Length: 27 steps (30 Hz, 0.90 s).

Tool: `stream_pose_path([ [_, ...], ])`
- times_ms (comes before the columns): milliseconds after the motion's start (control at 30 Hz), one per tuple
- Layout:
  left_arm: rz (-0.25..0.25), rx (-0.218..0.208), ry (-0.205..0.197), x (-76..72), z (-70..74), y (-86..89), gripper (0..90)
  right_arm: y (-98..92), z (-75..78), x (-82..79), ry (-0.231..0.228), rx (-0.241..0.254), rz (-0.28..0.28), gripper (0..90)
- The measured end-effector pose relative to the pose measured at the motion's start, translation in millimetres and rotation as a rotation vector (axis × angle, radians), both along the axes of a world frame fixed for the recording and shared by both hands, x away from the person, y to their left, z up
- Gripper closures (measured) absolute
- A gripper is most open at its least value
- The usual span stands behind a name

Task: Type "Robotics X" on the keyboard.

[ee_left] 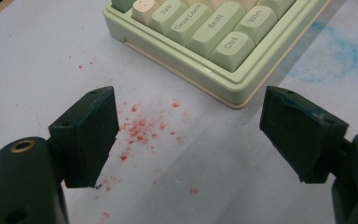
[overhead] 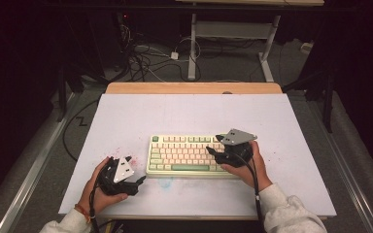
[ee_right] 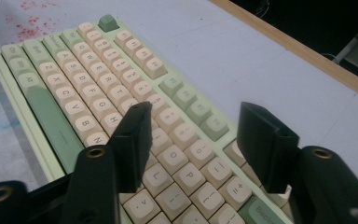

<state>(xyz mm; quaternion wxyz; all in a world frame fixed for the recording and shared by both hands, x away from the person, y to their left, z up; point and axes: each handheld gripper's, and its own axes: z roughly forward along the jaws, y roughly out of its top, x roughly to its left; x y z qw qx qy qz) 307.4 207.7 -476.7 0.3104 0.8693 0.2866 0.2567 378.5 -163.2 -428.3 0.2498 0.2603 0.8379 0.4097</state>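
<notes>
Right tongs (ee_right: 193,140), jaws apart and empty, hover over the keyboard (ee_right: 98,84); left tongs (ee_left: 186,135), wide open and empty, rest on the desk (ee_left: 37,56) beside its corner.

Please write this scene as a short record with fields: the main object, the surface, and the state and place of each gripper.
main object: pale green keyboard with cream keys, flat on the table
surface: white table top with red speckles and a blue smudge
left gripper: open, nothing between jaws, over the speckles beside the keyboard's Ctrl corner
right gripper: open, nothing between jaws, above the keyboard's right-hand keys
beyond table: wooden edge, cables on floor
</notes>
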Motion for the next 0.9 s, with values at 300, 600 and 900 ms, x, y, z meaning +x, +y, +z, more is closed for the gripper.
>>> stream_pose_path([
  [300,0.022,-0.040,0.007,-0.2,2.3,2.0,19.3,-8.8,5.2,-15.7,-0.079,0.042,-0.046,25.2],
  [600,0.032,-0.054,-0.008,-1.1,5.7,4.2,20.8,-28.5,5.5,-36.9,-0.117,0.034,-0.087,24.3],
  [900,0.024,-0.089,-0.022,-3.7,14.6,5.2,23.1,-54.0,-1.5,-57.3,-0.140,0.021,-0.146,24.7],
])
